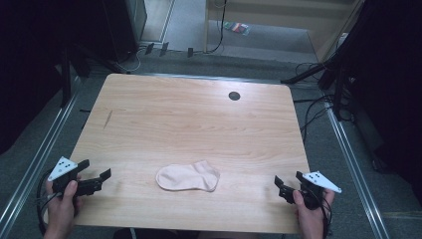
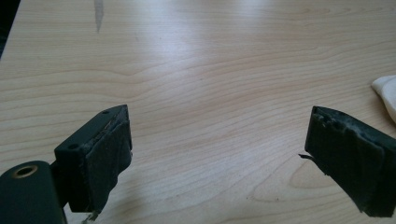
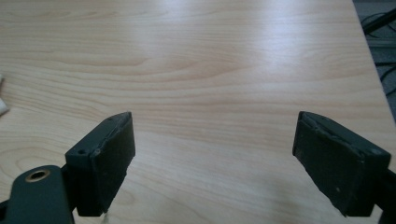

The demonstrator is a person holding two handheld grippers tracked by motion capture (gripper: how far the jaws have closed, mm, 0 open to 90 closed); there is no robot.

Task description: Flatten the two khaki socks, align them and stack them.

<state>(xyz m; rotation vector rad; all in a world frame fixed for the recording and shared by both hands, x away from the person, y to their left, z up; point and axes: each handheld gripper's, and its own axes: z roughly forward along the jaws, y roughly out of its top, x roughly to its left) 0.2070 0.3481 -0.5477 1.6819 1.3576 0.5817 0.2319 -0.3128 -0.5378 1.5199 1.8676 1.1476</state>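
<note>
Both grippers sit at the frame's bottom corners, left gripper (image 1: 94, 174) and right gripper (image 1: 287, 183), jaws spread and empty; between them, bottom centre, lies the pale sock (image 1: 188, 177), touching neither.

A light wooden table with rounded corners (image 1: 164, 114) is set on grey carpeted flooring (image 1: 209, 62). A small round black grommet hole (image 1: 234, 95) is located near its far edge. Black cables (image 1: 311, 112) are routed along the floor at the right.
</note>
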